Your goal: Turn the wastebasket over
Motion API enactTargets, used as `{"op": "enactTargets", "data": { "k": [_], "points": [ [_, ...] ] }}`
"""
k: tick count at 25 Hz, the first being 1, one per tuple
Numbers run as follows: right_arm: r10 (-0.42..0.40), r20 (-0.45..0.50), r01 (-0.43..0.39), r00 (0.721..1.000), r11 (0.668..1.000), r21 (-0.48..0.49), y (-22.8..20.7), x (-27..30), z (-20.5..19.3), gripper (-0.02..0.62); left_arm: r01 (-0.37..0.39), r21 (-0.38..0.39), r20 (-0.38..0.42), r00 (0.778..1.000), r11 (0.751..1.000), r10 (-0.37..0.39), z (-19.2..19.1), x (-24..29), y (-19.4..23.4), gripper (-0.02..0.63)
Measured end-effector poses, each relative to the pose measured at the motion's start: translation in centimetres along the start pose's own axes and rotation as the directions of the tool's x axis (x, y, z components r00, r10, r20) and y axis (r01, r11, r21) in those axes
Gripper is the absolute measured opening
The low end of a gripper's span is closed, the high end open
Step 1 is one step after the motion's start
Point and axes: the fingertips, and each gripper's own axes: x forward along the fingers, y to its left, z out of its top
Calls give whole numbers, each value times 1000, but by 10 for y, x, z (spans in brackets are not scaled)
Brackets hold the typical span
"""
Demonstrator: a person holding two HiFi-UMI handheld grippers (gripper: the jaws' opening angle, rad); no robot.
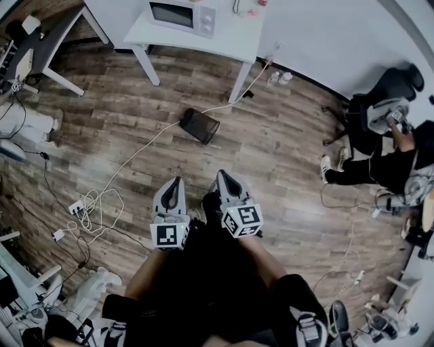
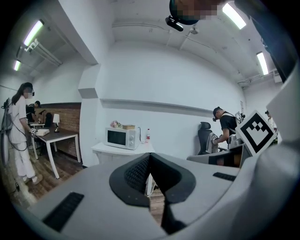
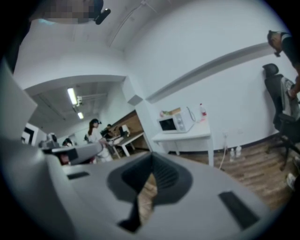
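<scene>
The wastebasket (image 1: 200, 125), a dark bin, lies tipped on its side on the wooden floor in the head view, just in front of the white table's legs. My left gripper (image 1: 178, 181) and right gripper (image 1: 222, 175) are held side by side well short of it, both pointing toward it. Each is shut with nothing between its tips. In the left gripper view the left gripper (image 2: 150, 155) has its tips meeting; in the right gripper view the right gripper (image 3: 151, 155) looks the same. Neither gripper view shows the wastebasket.
A white table (image 1: 247, 42) with a microwave (image 1: 182, 15) stands behind the bin. A white cable (image 1: 135, 152) runs across the floor to a power strip (image 1: 76, 207). A seated person (image 1: 380, 146) is at the right, bottles (image 1: 279, 78) by the wall, a dark desk (image 1: 41, 41) far left.
</scene>
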Motion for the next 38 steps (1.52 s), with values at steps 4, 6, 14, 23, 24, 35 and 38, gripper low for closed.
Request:
{"op": "enactTargets", "data": {
  "k": [4,6,14,23,24,35,38],
  "points": [
    [8,8,-8,1000,1000,-5,-31,28,19,32,-13,22,11,1000,1000,13,19,40,-2,35],
    [-2,3,2,1000,1000,0,-50,40,24,31,-30,21,25,999,999,30,27,57,-2,35],
    [-69,-32,71,997,996,48,-102,69,18,32,5,36,-14,1000,999,-5,27,106,-1,35],
    [-178,-41,181,983,981,74,-132,125,18,31,157,33,-80,985,987,-154,17,184,20,35],
    [-197,-43,200,980,976,84,-134,133,17,31,174,35,-92,981,984,-170,16,193,26,35],
    [-341,-73,349,937,915,203,-160,218,-13,31,324,28,-192,930,946,-313,8,278,79,35],
    [-358,-90,369,929,905,211,-177,242,-31,31,339,30,-210,922,940,-326,-1,303,88,34]
  ]
}}
